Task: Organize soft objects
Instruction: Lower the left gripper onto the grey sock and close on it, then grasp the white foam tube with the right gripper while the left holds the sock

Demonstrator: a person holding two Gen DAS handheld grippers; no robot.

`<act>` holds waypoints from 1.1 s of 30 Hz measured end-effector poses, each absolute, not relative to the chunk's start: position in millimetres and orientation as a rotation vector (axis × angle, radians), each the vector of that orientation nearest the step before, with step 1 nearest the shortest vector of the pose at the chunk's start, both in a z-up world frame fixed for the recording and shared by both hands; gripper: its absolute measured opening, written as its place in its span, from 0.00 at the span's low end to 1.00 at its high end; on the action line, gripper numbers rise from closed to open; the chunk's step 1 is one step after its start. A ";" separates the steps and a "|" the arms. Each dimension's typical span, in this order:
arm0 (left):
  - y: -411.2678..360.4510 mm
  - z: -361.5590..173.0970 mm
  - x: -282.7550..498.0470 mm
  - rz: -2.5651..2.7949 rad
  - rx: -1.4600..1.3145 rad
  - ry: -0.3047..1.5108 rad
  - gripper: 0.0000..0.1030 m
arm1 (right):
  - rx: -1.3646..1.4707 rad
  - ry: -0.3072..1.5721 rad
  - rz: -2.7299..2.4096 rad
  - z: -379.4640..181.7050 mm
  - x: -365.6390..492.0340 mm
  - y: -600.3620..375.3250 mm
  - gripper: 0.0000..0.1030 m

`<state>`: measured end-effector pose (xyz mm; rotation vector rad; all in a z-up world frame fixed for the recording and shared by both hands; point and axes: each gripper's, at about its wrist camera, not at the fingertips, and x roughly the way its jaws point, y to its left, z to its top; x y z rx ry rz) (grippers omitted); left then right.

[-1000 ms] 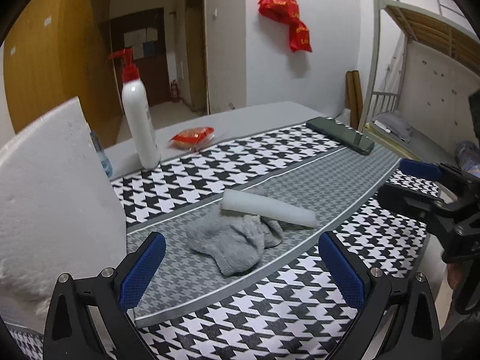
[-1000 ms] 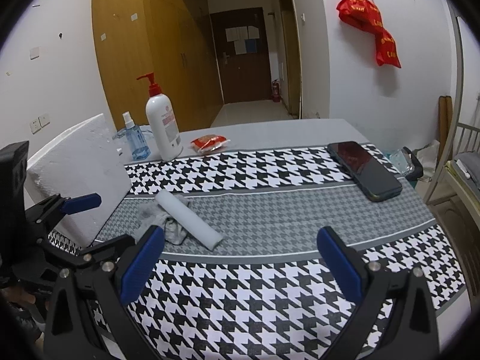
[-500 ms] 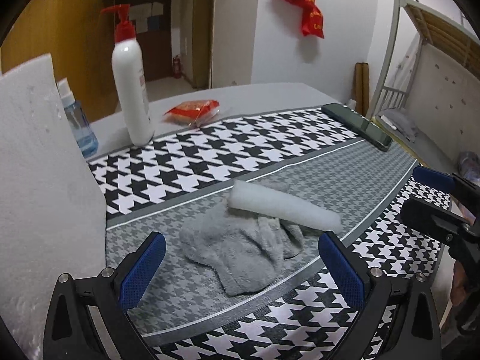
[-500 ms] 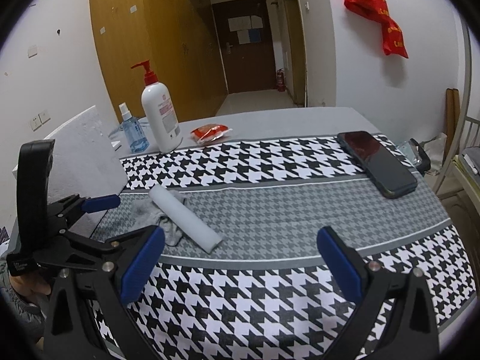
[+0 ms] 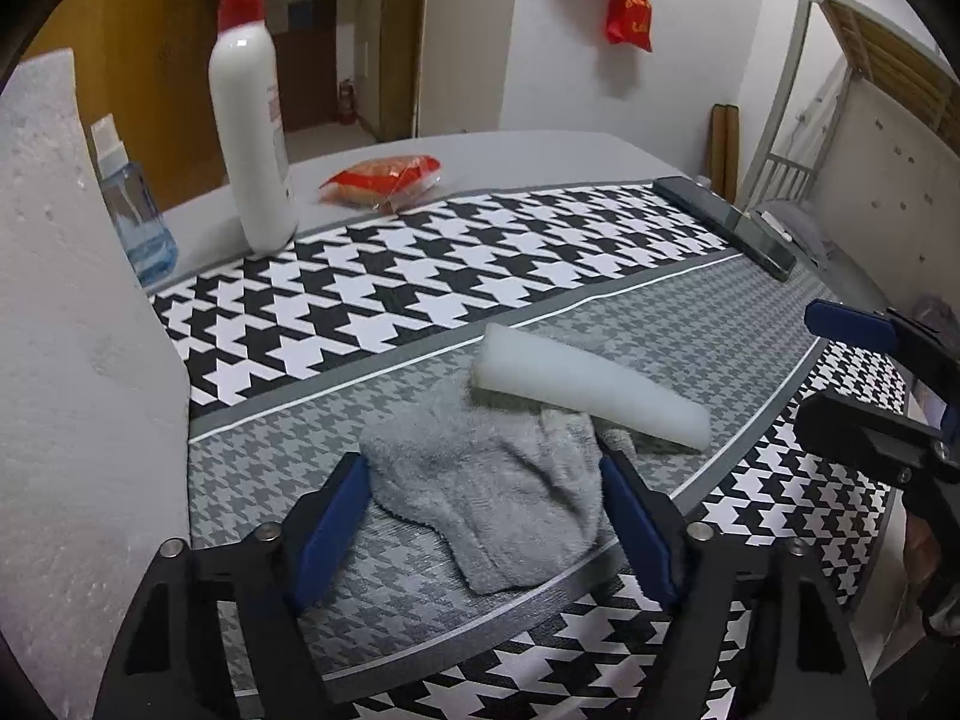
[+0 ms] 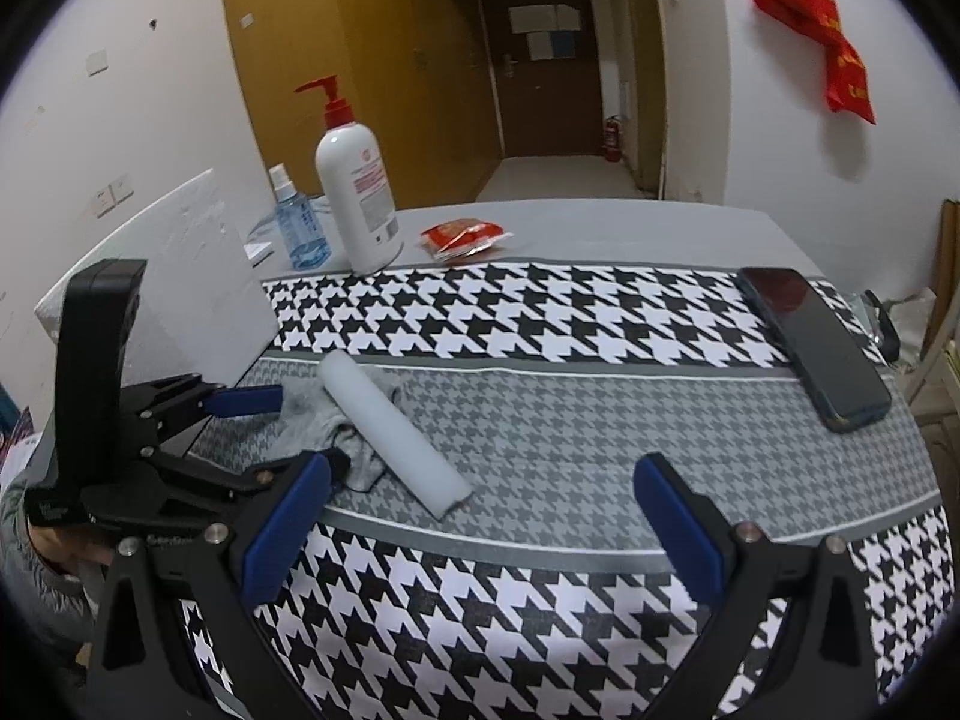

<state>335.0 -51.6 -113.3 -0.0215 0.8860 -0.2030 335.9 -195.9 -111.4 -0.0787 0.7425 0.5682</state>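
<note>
**Now at the cloth: left tool straddling it, right tool hanging back**

Your left gripper (image 5: 483, 525) has its jaws apart with the gray cloth (image 5: 498, 498) lying crumpled between the blue pads (image 5: 333, 525); whether the pads touch the fabric cannot be told. Just beyond its fingertips, the white foam roll (image 5: 585, 393) rests across the cloth's far edge, slanting away to your right. Both lie on the gray band of the houndstooth mat (image 5: 420, 276).

Your right gripper (image 6: 483, 531) is also spread wide, with nothing between its fingers, only mat below. From it, the roll (image 6: 393, 429) and cloth (image 6: 312, 414) sit ahead and to the left, close to its left finger, with the left tool (image 6: 264, 420) flanking the cloth.

Farther ahead of both tools stand a pump bottle (image 6: 357, 198), a blue spray bottle (image 6: 294, 222) and a red snack packet (image 6: 465, 237). A dark phone (image 6: 813, 345) lies ahead-right of the right tool, and a white foam board (image 5: 72, 360) rises at the left tool's left.
</note>
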 end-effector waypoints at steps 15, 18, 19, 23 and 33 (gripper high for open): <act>-42.9 -109.0 334.0 -0.233 -0.034 0.861 0.22 | -0.164 0.797 0.665 -128.0 346.9 -163.6 0.99; -40.8 -109.1 333.3 -0.240 -0.045 0.861 0.22 | -0.173 0.810 0.653 -130.4 347.6 -159.7 0.99; -40.2 -109.4 333.3 -0.241 -0.048 0.863 0.22 | -0.177 0.812 0.651 -130.8 348.1 -159.2 0.99; -40.3 -109.2 332.9 -0.246 -0.048 0.865 0.22 | -0.176 0.813 0.658 -130.3 348.4 -157.1 0.96; -38.7 -110.0 333.3 -0.259 -0.060 0.871 0.22 | -0.307 0.834 0.659 -137.4 349.0 -131.1 0.59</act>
